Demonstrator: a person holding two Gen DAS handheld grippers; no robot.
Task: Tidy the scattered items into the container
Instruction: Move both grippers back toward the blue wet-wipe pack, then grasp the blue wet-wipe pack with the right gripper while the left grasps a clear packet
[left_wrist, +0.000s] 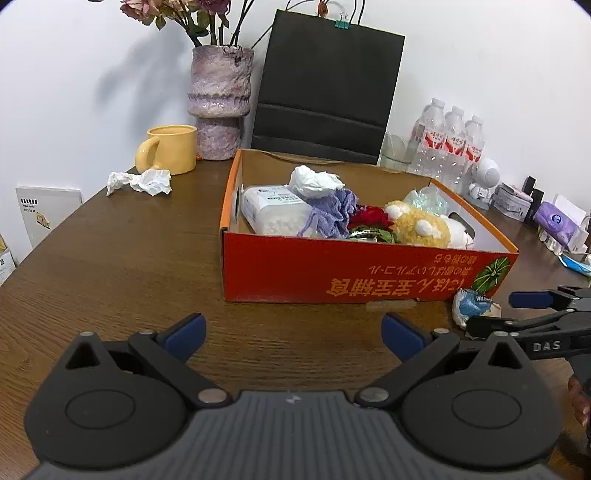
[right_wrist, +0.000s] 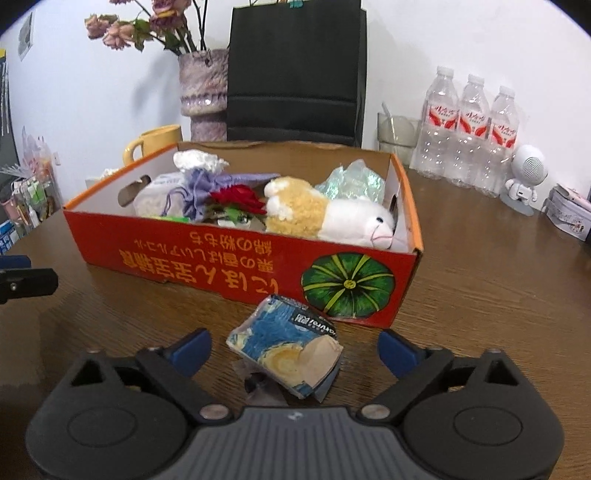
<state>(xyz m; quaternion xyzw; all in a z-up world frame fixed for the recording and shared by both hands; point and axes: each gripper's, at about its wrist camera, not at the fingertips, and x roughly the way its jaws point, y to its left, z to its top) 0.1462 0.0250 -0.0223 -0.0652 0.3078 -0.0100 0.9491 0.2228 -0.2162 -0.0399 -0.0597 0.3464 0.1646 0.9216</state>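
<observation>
The left claw (left_wrist: 293, 338) is released, its fingers spread wide above bare desk (left_wrist: 129, 266), in front of the red cardboard box (left_wrist: 351, 273). The right claw (right_wrist: 294, 349) is also released; the crumpled blue-and-yellow carton (right_wrist: 286, 349) lies on the desk between its fingers, just beside the front wall of the box. Inside the box lie a plush toy (right_wrist: 325, 212), a red artificial flower (right_wrist: 238, 199), a purple cloth pouch (left_wrist: 332, 214) and a white wipes pack (left_wrist: 273, 212). A crumpled white tissue (left_wrist: 140, 181) lies on the desk near the yellow mug (left_wrist: 171, 149), well apart from the box.
</observation>
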